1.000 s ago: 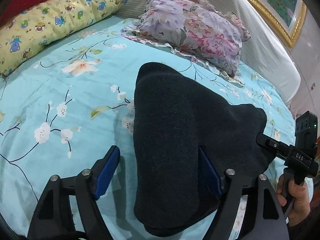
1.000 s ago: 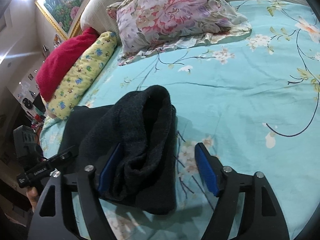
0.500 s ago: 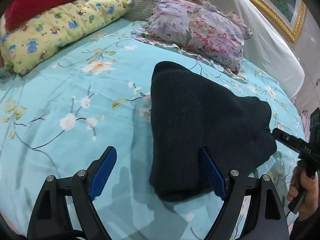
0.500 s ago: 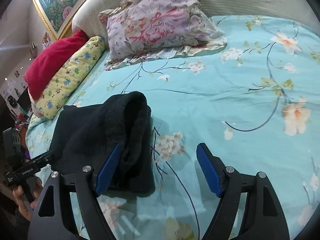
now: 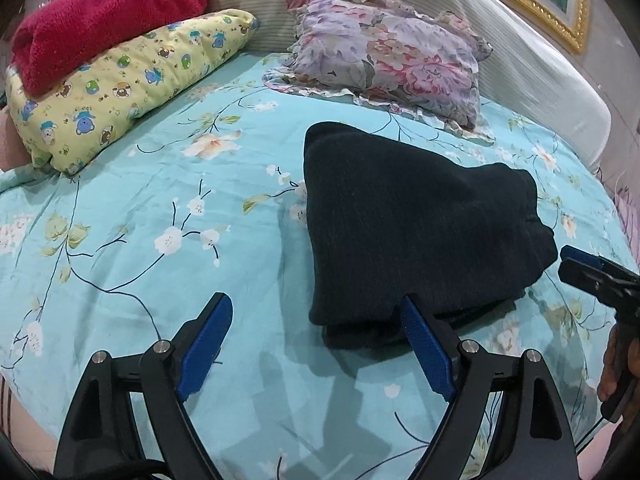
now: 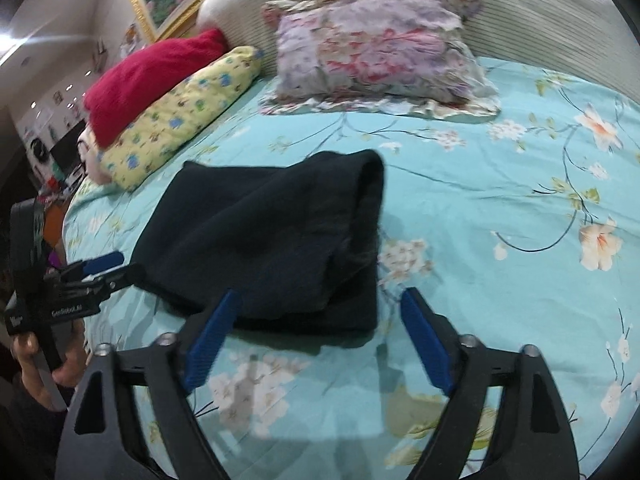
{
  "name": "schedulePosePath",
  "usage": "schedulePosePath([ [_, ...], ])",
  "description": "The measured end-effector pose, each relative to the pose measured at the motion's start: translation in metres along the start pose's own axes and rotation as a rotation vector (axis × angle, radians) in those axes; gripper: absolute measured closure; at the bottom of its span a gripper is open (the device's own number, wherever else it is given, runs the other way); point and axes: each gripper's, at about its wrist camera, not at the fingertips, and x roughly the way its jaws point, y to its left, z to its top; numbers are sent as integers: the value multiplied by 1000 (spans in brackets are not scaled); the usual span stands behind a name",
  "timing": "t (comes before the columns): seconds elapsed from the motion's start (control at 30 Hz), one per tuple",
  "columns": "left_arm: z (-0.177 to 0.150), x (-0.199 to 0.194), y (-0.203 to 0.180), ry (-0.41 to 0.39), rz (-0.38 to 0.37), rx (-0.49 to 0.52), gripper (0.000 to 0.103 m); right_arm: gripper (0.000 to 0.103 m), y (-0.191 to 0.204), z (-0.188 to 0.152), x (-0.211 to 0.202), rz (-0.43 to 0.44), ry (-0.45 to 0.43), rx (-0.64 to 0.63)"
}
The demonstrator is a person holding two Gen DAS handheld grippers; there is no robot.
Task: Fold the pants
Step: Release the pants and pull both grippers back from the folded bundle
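Observation:
The black pants (image 5: 400,220) lie folded into a thick bundle on the turquoise flowered bedsheet (image 5: 160,200). My left gripper (image 5: 314,302) hovers open at the bundle's near left corner, its blue pads touching nothing. In the right wrist view the pants (image 6: 272,240) show a rolled fold at their right side. My right gripper (image 6: 320,293) hangs just in front of the near edge. Its jaws are opening and no cloth is between the pads. Each view catches the other gripper at the bundle's side, held in a hand: right gripper (image 5: 592,276), left gripper (image 6: 92,272).
A floral ruffled pillow (image 5: 384,52) leans on the striped headboard (image 5: 520,60) behind the pants. A yellow cartoon pillow (image 5: 120,84) with a red blanket (image 5: 100,24) on it lies at the far left. The bed's edge runs close below both grippers.
Both grippers have drawn back and up off the pants. A second ago each pair of jaws straddled the cloth; now the bundle lies free ahead of them. The right jaws have widened.

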Motion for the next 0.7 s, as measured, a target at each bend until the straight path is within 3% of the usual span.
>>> schedulePosePath([
  [0.33,-11,-3,-17,5,38,76,16,13,31,-13,5,-10,39,-130],
  [0.7,-21,-7,-33,-24,93,158,16,12,38,-21,11,-68,37,-161],
])
